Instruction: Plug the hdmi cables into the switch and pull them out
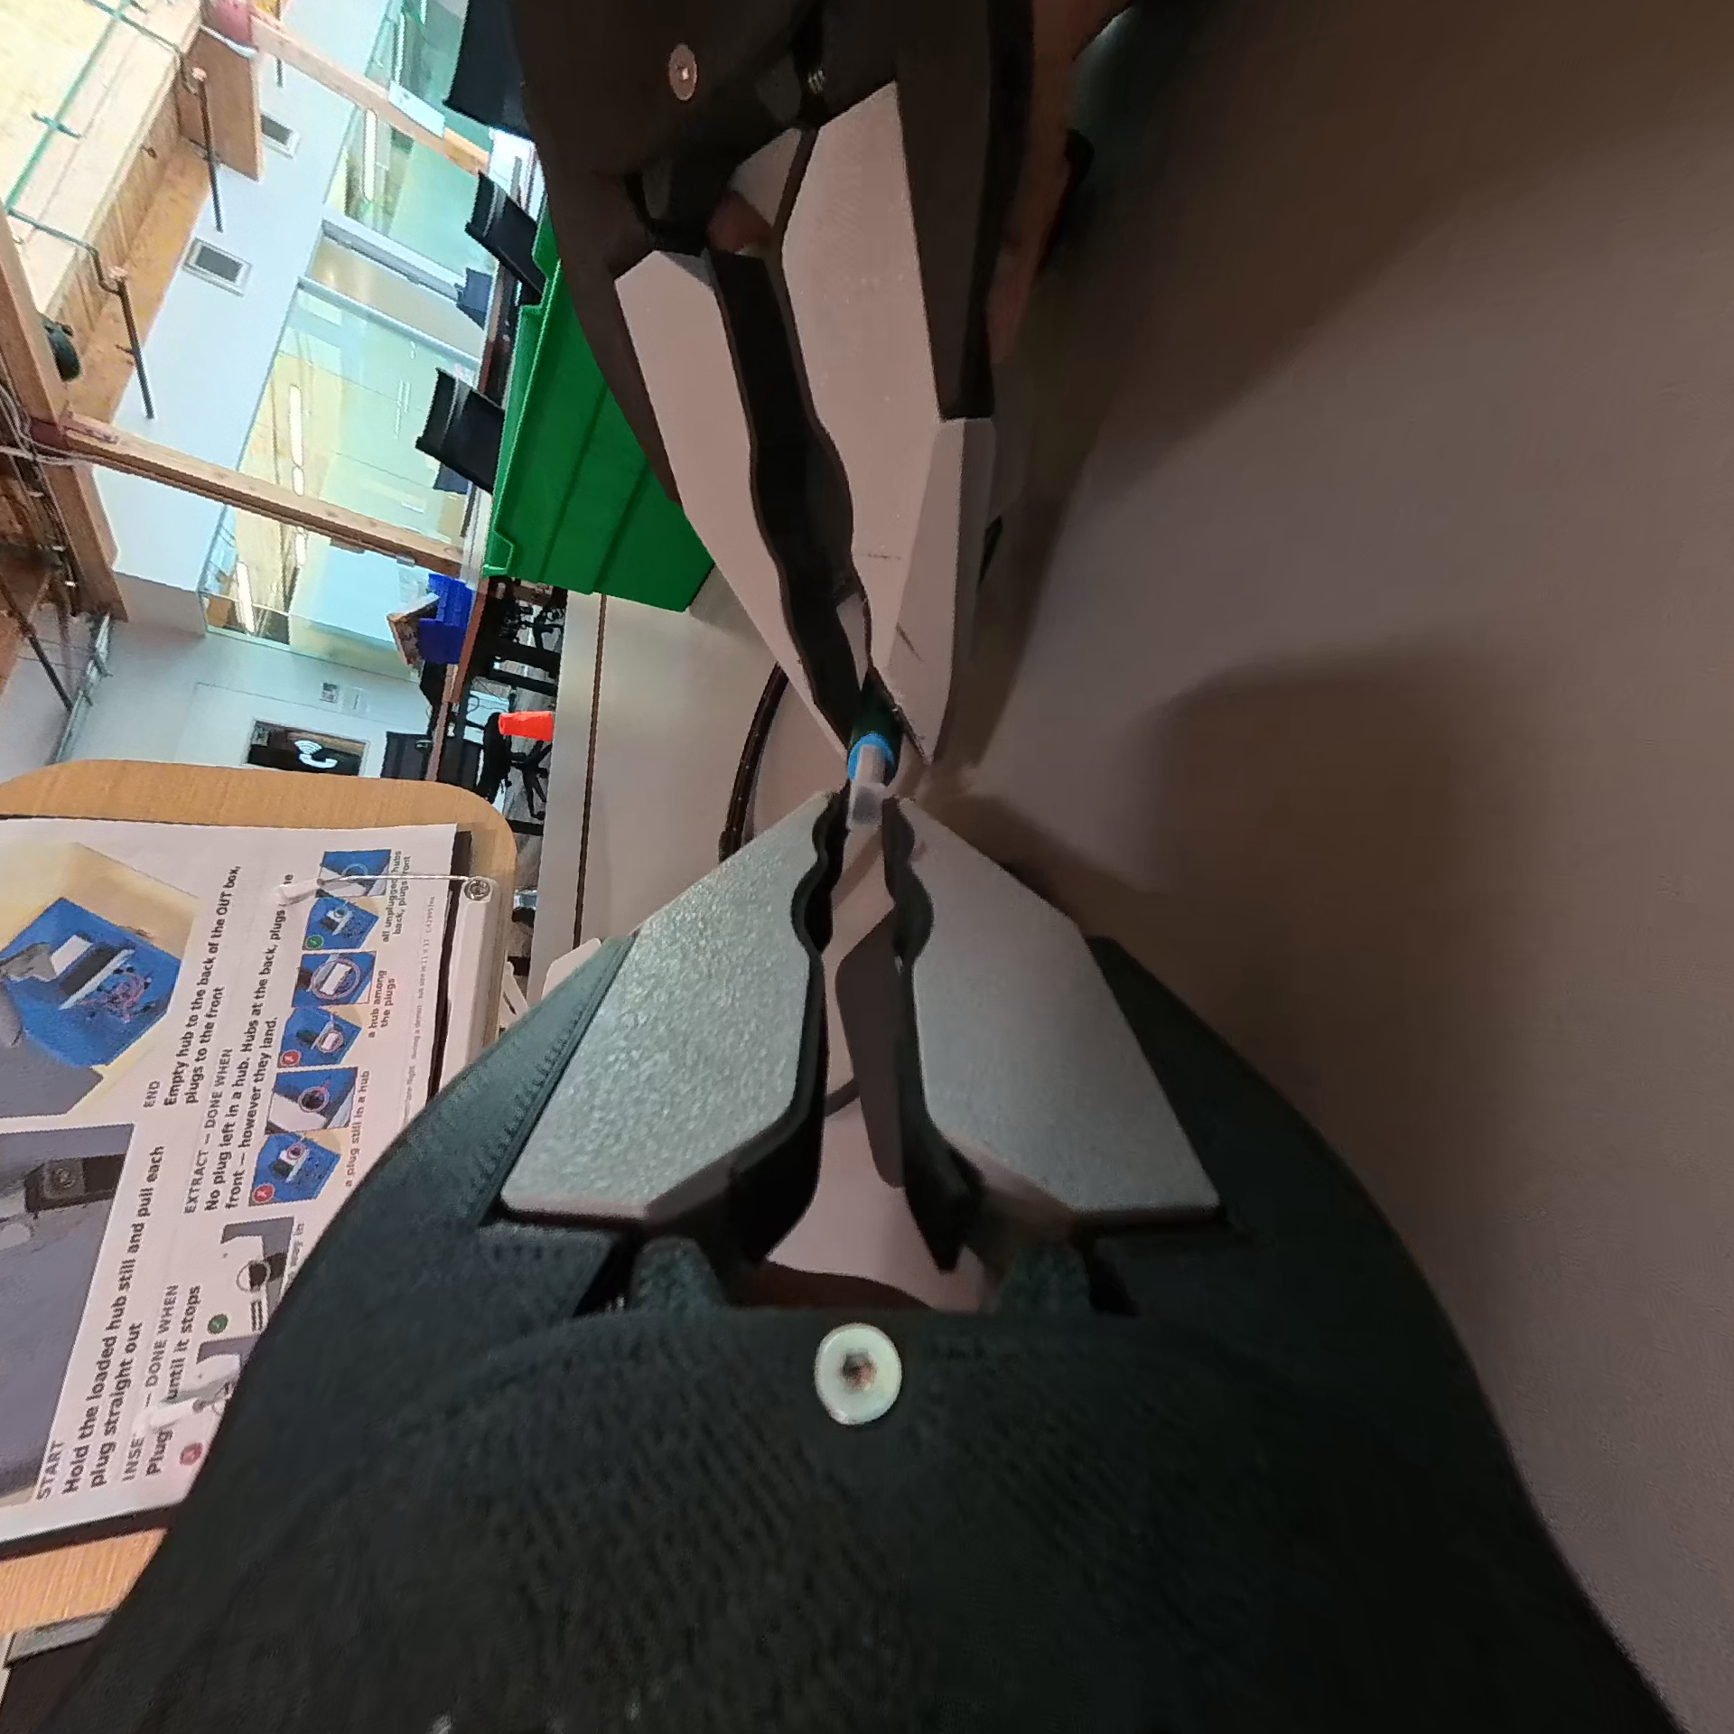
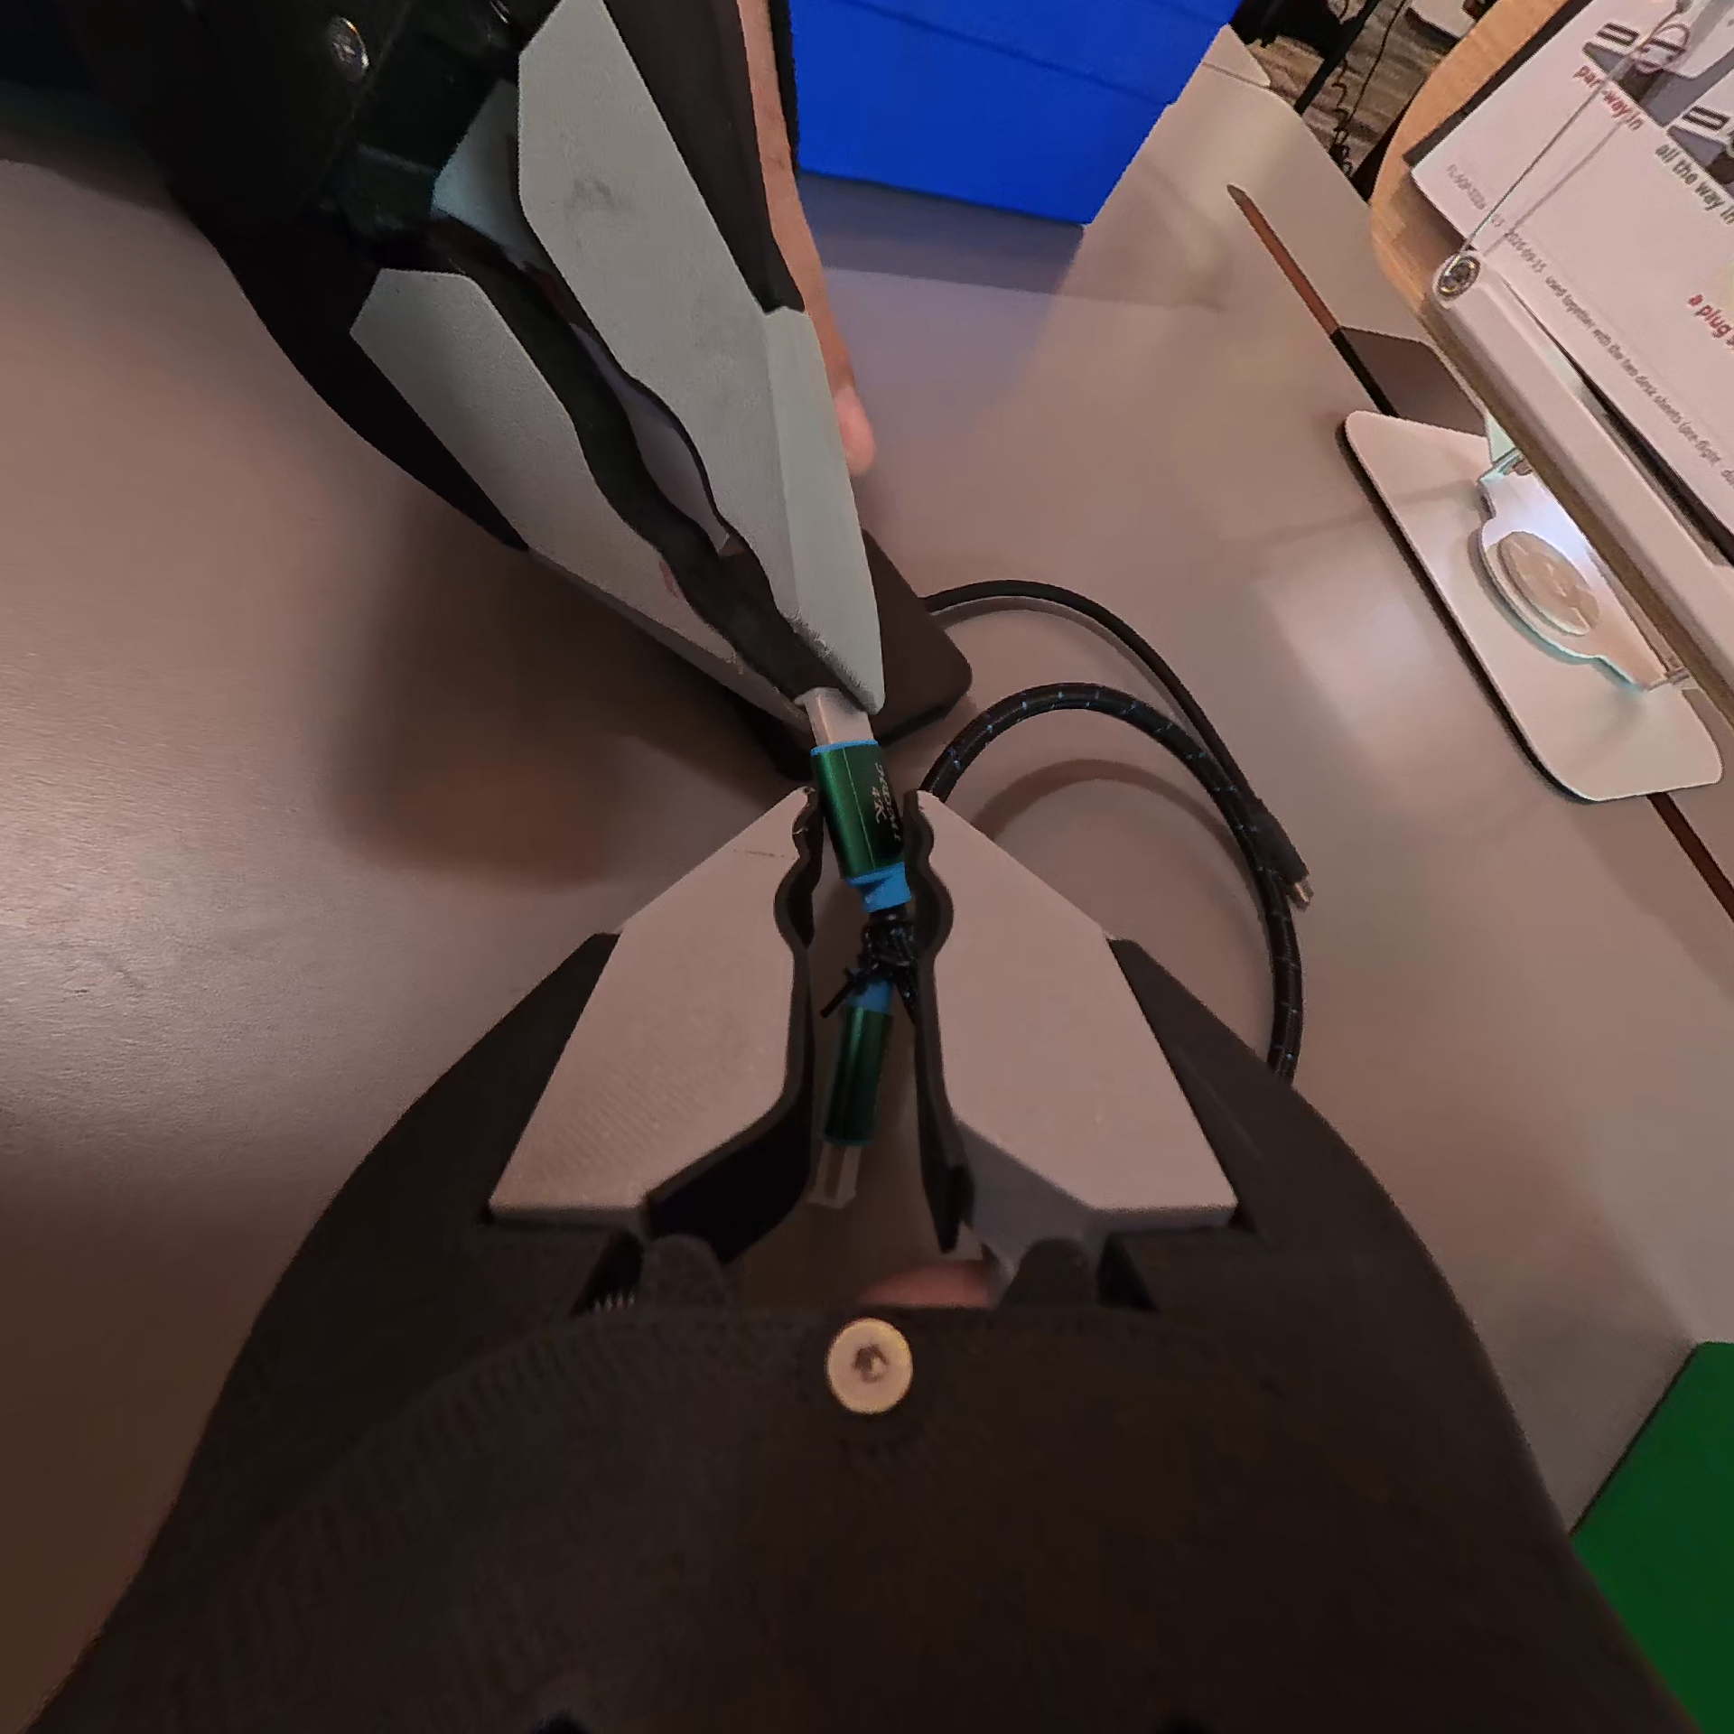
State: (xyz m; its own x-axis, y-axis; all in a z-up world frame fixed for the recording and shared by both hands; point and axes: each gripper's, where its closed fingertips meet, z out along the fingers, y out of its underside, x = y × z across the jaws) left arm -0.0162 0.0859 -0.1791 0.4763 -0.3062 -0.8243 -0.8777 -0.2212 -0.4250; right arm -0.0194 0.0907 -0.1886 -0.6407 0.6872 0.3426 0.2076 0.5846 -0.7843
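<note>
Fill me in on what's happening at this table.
A person works two handheld grippers nose to nose over a grey table. The right gripper is shut on a green HDMI plug with blue bands; its metal tip points at the left gripper, which seems to pinch a thin dark device, probably the switch. The plug looks only partly in. A second green plug and braided black cable trail beside it.

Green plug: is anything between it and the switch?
Nothing visible is. The right gripper pinches the green plug, and its metal tip sits at the fingertips of the left gripper, which holds the dark switch. The port is hidden.
</note>
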